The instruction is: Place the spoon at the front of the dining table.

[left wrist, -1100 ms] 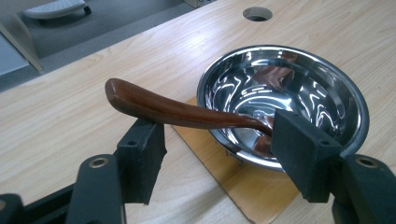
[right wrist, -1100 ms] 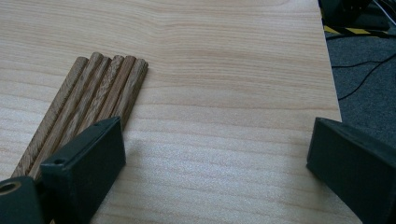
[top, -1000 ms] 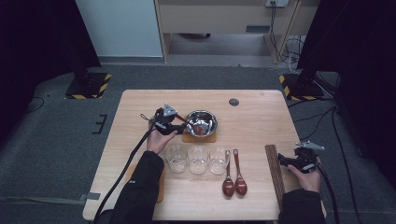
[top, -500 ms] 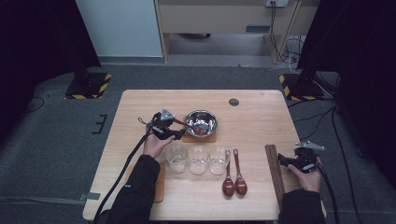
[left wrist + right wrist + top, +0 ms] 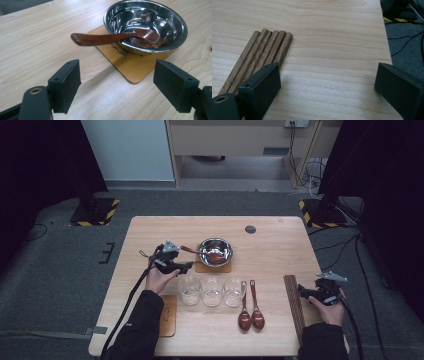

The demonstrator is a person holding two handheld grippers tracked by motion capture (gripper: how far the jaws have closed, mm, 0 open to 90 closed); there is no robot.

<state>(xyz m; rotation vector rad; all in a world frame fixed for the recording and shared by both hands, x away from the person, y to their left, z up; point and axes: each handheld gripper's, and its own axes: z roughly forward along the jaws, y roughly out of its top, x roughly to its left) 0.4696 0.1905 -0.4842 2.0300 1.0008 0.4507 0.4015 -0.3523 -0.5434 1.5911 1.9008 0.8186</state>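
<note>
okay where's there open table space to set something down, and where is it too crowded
Free: the far-left corner beyond the left gripper, the far-right stretch between the steel bowl and the table edge. Crowded: the near middle, where three glasses, two spoons and wooden sticks lie.

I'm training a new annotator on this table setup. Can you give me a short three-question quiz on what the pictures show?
1. True or false: the wooden spoon lies with its bowl end inside the steel bowl and its handle over the rim.
2. How many drinking glasses stand in the row in front of the person?
A) two B) three C) four
3. What lies on the table beside the right gripper?

Key
1. True. The left gripper is open, its jaws having just been opening, with nothing between them.
2. B.
3. A bundle of wooden sticks, lying side by side; the right gripper is open and holds nothing.
</note>
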